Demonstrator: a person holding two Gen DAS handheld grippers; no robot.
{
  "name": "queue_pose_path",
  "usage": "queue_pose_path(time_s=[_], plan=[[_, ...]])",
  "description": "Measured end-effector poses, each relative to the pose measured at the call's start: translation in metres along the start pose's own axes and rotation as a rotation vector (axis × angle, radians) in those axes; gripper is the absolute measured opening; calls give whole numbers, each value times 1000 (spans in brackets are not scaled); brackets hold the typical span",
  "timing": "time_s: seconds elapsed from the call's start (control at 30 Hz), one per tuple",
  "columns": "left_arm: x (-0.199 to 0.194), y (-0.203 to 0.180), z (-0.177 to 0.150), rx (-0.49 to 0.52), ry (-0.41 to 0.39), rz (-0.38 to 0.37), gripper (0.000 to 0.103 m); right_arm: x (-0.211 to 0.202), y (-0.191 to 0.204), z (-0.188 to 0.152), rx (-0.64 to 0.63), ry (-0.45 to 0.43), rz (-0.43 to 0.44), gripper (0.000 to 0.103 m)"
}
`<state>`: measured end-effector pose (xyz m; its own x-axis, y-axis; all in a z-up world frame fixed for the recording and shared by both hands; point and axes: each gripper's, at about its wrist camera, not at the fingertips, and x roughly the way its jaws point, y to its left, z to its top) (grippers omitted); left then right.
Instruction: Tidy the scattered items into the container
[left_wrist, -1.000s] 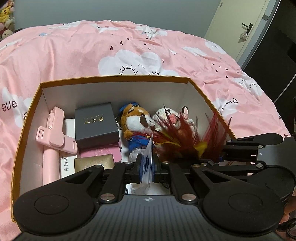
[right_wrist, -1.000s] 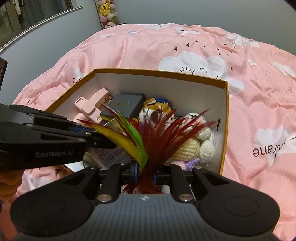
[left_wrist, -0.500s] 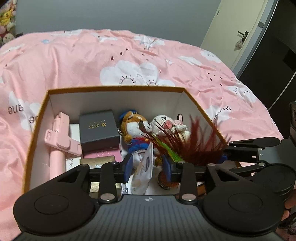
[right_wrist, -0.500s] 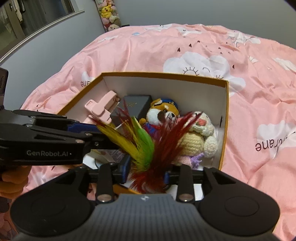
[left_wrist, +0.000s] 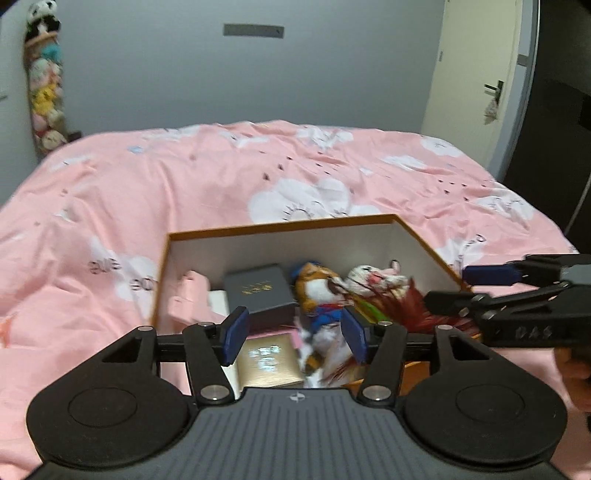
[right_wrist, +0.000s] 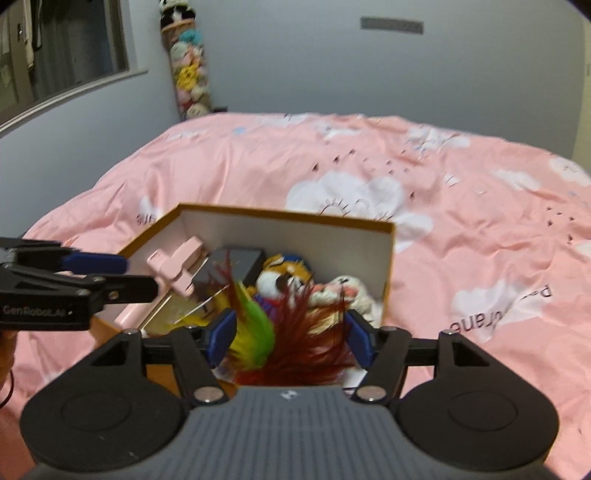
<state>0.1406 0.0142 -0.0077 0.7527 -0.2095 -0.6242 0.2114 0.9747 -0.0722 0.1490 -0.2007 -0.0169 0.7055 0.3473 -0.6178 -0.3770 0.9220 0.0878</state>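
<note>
An orange-rimmed box (left_wrist: 280, 223) (right_wrist: 284, 214) sits on the bed. It holds a dog plush (left_wrist: 317, 291) (right_wrist: 280, 277), a white crochet plush (left_wrist: 373, 278) (right_wrist: 347, 291), a dark grey case (left_wrist: 258, 291) (right_wrist: 236, 264), a pink clip (left_wrist: 188, 299) (right_wrist: 177, 266) and a gold case (left_wrist: 267, 360). My left gripper (left_wrist: 295, 334) hovers above the box's near end, its jaws opening, with nothing pressed between the pads. A red, green and yellow feather toy (right_wrist: 295, 339) (left_wrist: 402, 306) lies in the box between the opening jaws of my right gripper (right_wrist: 290, 339), whose pads stand clear of it.
A pink duvet (left_wrist: 221, 184) with cloud prints lies all around the box. A column of hanging plush toys (right_wrist: 188, 74) is in the far corner, a window (right_wrist: 62, 55) is at the left and a door (left_wrist: 476, 81) at the right. A hand (left_wrist: 576, 376) holds the right gripper.
Both grippers opened and drew back and up from the box. The left let go of a white packet, the right let go of the feather toy; both now lie in the box.
</note>
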Motion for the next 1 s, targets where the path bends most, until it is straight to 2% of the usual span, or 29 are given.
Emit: queue_pose_path(time_s=[0.1,0.23,0.33,0.47,0.6,0.77,1.0], plan=[[-6,3,-6,-7,-23,38,65,-8,1,-2,22,-56,-35,74],[-11,7,-12,-34,-60,107,66,-21,9,-6,35,-173,-101,82],[-13,11,-17,-65,-86,137,78,-25,19,-10,7,-222,-111,85],[-11,10,-24,-93,-110,142,88,-14,33,-15,-25,-184,-125,85],[-4,4,-30,-75,-91,167,89,-5,42,-25,-27,-161,-151,87],[6,1,-35,-75,-50,142,89,1,43,-31,-9,-141,-168,88],[15,0,-41,-102,-24,156,88,10,39,-35,44,-111,-168,89]])
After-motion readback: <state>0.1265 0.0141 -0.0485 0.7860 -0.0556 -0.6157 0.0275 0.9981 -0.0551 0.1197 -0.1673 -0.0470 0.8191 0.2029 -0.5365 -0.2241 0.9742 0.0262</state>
